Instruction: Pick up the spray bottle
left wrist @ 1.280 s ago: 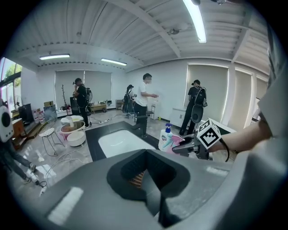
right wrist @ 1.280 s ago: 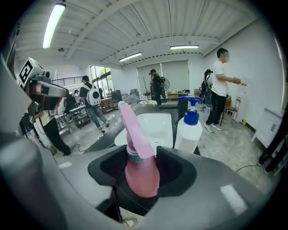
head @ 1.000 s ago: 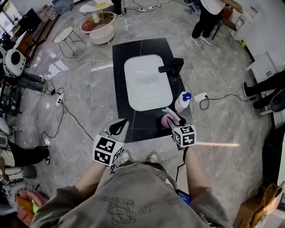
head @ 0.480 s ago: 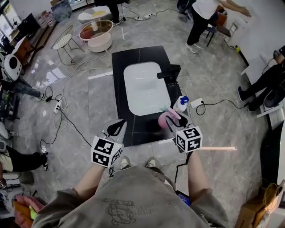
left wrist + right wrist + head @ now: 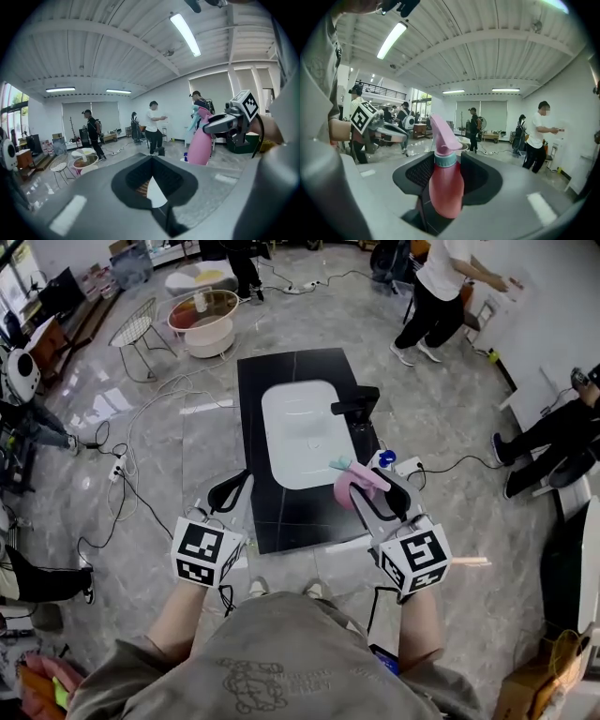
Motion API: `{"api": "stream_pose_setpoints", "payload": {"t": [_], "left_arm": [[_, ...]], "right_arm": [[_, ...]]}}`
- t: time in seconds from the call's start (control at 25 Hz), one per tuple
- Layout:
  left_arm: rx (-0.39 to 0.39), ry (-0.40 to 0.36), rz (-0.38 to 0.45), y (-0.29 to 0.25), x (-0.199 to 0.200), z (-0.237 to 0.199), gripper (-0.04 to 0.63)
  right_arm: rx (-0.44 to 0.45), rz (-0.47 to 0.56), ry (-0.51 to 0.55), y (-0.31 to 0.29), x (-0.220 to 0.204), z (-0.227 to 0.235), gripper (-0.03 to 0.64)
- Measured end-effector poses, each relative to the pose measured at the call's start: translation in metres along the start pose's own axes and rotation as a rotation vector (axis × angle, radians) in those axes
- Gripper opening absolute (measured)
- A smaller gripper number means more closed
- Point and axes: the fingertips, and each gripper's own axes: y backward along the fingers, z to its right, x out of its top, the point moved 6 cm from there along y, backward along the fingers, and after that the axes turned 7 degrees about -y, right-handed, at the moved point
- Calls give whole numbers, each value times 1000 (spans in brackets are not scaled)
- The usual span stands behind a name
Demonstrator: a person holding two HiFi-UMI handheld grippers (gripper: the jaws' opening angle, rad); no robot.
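Observation:
The pink spray bottle [image 5: 350, 486] with a teal collar is held up off the black counter [image 5: 281, 512], at its near right corner. My right gripper [image 5: 366, 491] is shut on its body. In the right gripper view the spray bottle [image 5: 445, 183] stands upright between the jaws, nozzle pointing away. My left gripper [image 5: 230, 491] hovers over the counter's near left corner, shut with nothing in it. In the left gripper view the spray bottle [image 5: 201, 140] and the right gripper [image 5: 225, 124] show at the right.
A white sink basin [image 5: 305, 418] is set in the counter, with a black faucet [image 5: 354, 401] on its right. A white bottle with a blue cap [image 5: 382, 459] stands behind the spray bottle. Cables lie on the floor. A round table [image 5: 204, 310] and people [image 5: 431, 296] are farther off.
My right gripper has risen and drawn toward me with the spray bottle, lifting it off the counter. The left gripper has drifted a little to the left.

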Motion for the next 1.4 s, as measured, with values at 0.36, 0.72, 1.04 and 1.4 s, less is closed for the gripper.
{"api": "stream_pose_setpoints", "payload": {"t": [0.36,0.72,1.04,1.4], "left_arm": [[17,-54,62,26,17,-9,0],[-15,-57,43,46,4,-2,0],[-82,-59,17,43,-7,18,0],[-92,-66,25,47,-5,16,0]], "right_arm": [[53,57,7,30,26,-45,202],[92,0,0,32,10,-76,196],[118,-71,-23,28,-16,-88,193],[111,-60,-40,26,-15,-95,189]]}}
